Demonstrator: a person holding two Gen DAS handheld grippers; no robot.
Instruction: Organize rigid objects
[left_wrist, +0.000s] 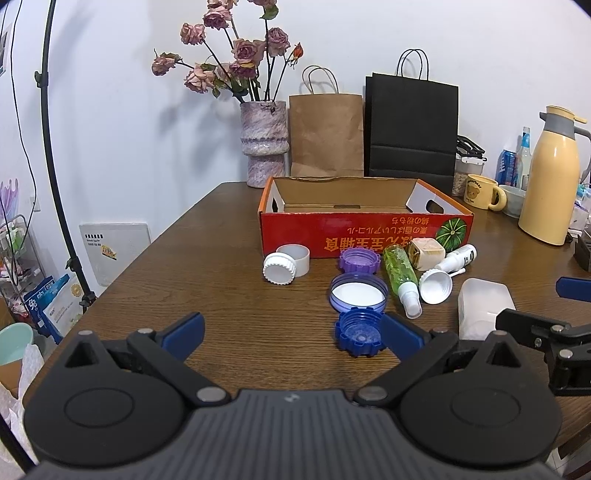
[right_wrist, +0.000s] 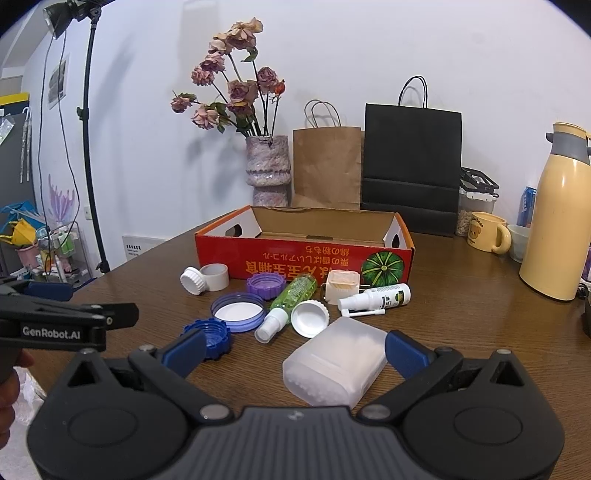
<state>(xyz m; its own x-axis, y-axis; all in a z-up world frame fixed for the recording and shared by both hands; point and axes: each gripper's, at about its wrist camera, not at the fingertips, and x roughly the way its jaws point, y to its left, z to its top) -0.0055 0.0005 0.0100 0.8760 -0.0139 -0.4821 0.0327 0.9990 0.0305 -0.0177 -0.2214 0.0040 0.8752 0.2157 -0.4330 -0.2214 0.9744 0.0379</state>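
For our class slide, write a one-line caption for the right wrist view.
Open right gripper poised around a frosted plastic case, with caps and bottles before an empty red box.

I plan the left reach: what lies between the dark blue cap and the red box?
In the left wrist view, the light blue lid and purple cap lie between the dark blue cap and red box.

Left gripper (left_wrist: 291, 334): black linkage arms, silver round pivot pins, blue fingers (left_wrist: 184, 326), ribbed grey housing with round black side discs. Right gripper (right_wrist: 295, 349): same build. White "GenRobot.AI" lettering on the left gripper's black side. Bare skin at its handle.
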